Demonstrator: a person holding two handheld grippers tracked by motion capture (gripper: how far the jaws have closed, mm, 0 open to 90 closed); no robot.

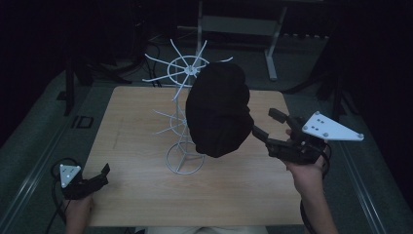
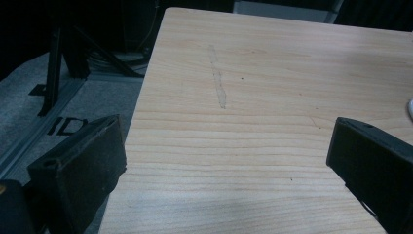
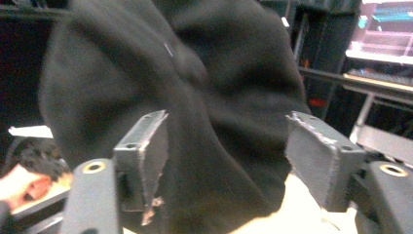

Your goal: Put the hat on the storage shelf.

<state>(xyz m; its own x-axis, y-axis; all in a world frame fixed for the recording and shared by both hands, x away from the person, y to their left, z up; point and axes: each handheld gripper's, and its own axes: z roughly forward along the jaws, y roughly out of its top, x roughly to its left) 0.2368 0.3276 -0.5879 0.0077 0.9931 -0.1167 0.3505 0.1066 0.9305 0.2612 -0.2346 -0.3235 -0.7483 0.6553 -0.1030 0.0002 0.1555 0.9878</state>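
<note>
Right gripper view looks along two black jaws that stand wide apart, and the gap between them is taken up by a black cloth hat (image 3: 195, 97); neither pad seems to press the fabric, so I judge that the right gripper (image 1: 265, 127) holds nothing at this moment. From the high view the gripper points left toward the hat, its lower jaw tip just at the fabric's right edge, the upper jaw free in the air. I cannot tell if the tip really touches.

The hat hangs on the white wire rack (image 1: 184, 117), over the arms on its right side, and it covers much of the upper and middle tiers. The rack stands on a round wire base near the middle of the wooden table (image 1: 146, 195).

The left gripper (image 1: 95, 179) rests low near the front left corner of the table, jaws open around nothing — far from the rack.

What could go wrong: the rack looks light and tall, and nothing steadies it. If the right gripper closes on the hat and pulls sideways, the fabric may catch on a wire arm and the whole rack could tip or slide. Also, if the jaws take only a thin fold of the soft cloth, it may slip out — the hat would then drop to the table or stay half hooked.
</note>
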